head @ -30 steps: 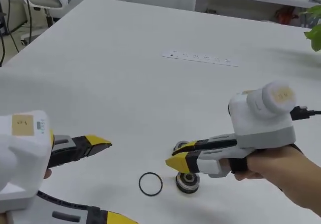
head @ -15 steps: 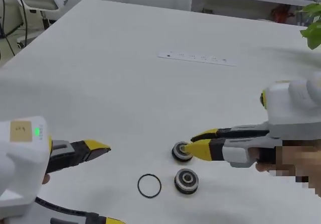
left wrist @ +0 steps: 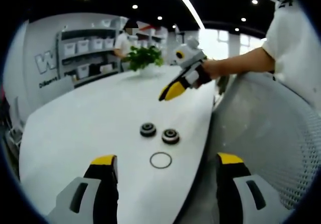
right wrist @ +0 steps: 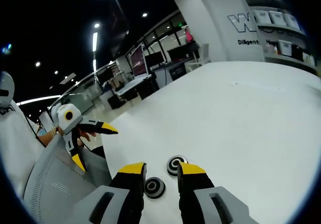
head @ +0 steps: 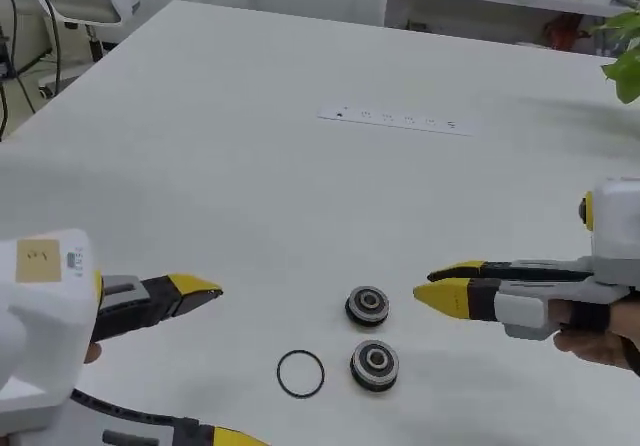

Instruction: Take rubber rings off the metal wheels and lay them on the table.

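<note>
Leftmost, the left hand-held gripper [head: 228,362]: jaws spread wide, nothing held, nothing touched. From the left gripper view, one jaw over the white counter [head: 200,146], the other out past the counter's near edge, with a grey mesh chair [left wrist: 261,133] behind it.

Just right of that gripper, a loose black rubber ring [head: 301,351], flat on the counter near that edge, roughly in line with the gap between the wide jaws and a little ahead of them.

Next, two metal wheels, close together but apart: the nearer wheel [head: 374,363] just beside the ring, not touching it; the farther wheel [head: 367,306] just behind. Dark outer band on each; whether rubber, hard to tell.

Further right, the right hand-held gripper [head: 425,282]: jaws parted only narrowly, empty, tips aimed toward the farther wheel, near it yet clear of it.

Wide bare counter beyond the wheels, up to a long white strip [head: 395,119] well away; far edges distant. Green plant [head: 628,61] at the far right.
</note>
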